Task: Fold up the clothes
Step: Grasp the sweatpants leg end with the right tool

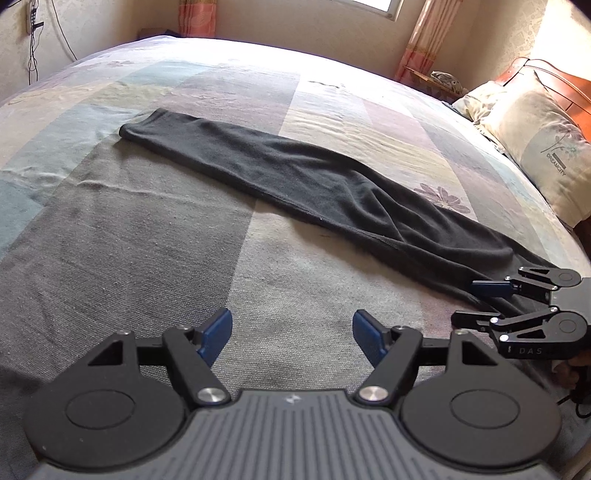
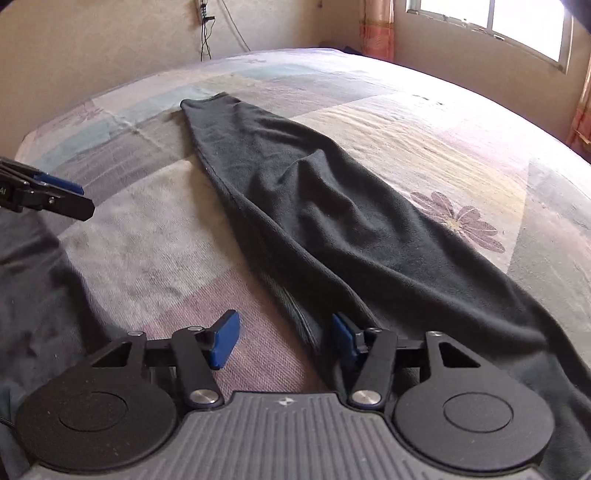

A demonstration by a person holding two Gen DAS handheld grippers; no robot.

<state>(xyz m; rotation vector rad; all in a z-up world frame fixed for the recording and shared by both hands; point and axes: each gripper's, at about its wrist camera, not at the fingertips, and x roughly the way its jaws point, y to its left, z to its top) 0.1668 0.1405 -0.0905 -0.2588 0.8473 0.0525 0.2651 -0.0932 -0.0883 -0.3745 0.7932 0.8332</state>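
A patchwork bedspread [image 1: 147, 240] with a flower print [image 2: 461, 221] covered the bed. A pillow [image 1: 535, 147] lay at upper right, beside curtains [image 1: 421, 40] and a window [image 2: 517, 26]. Cables [image 1: 35, 44] hung at upper left.

Trousers [image 1: 295, 177] stretch across the bed [image 1: 147, 240]; pillow [image 1: 535, 147] at right; both grippers near their closer end.
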